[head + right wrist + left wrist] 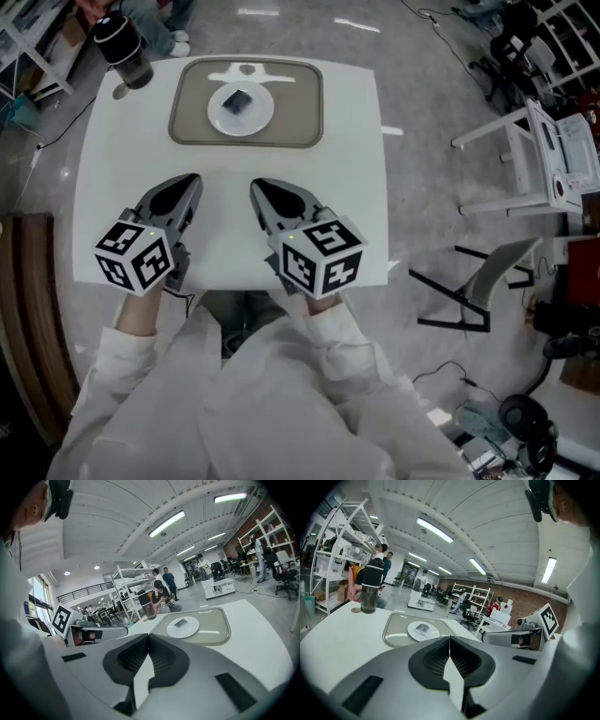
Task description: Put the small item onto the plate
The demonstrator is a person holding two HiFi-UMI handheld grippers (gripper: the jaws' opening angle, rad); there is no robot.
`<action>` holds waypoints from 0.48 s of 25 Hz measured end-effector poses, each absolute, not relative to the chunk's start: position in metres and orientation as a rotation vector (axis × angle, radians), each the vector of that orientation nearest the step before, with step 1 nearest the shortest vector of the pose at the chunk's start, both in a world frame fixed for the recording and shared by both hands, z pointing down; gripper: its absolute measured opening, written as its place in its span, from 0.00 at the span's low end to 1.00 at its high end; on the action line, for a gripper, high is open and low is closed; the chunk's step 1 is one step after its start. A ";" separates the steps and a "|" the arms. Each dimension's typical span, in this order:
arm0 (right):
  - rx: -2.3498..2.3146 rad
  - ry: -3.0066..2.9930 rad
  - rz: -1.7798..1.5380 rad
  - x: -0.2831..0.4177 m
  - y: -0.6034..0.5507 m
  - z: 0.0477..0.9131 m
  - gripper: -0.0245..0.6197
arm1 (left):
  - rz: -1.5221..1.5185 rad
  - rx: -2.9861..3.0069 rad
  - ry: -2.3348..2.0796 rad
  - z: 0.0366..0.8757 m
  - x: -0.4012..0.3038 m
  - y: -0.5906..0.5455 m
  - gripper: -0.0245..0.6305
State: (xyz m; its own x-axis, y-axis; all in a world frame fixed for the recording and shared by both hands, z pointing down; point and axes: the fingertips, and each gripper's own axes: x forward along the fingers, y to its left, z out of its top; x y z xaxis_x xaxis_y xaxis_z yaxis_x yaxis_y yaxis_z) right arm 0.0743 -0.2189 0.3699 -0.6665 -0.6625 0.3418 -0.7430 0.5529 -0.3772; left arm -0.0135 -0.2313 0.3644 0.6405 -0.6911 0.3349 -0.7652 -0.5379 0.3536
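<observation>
A small dark item lies on a round white plate, which rests on a grey tray at the table's far side. The item shows on the plate in the left gripper view, and on the plate as a dark item in the right gripper view. My left gripper hovers over the table's near half, shut and empty. Beside it my right gripper is shut with nothing between its tips. Both point toward the tray from well short of it.
A dark tumbler stands at the table's far left corner with a coin-like disc next to it. White table edges run left and right. Chairs and white frames stand on the floor to the right. People sit beyond the table.
</observation>
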 end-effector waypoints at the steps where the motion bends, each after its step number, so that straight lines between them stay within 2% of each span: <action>1: 1.183 -2.633 0.751 0.074 -0.208 0.370 0.06 | 0.210 2.385 -1.148 0.365 -0.014 -0.221 0.06; 12: 1.160 -2.623 0.756 0.056 -0.148 0.366 0.06 | 0.213 2.377 -1.125 0.360 -0.020 -0.164 0.05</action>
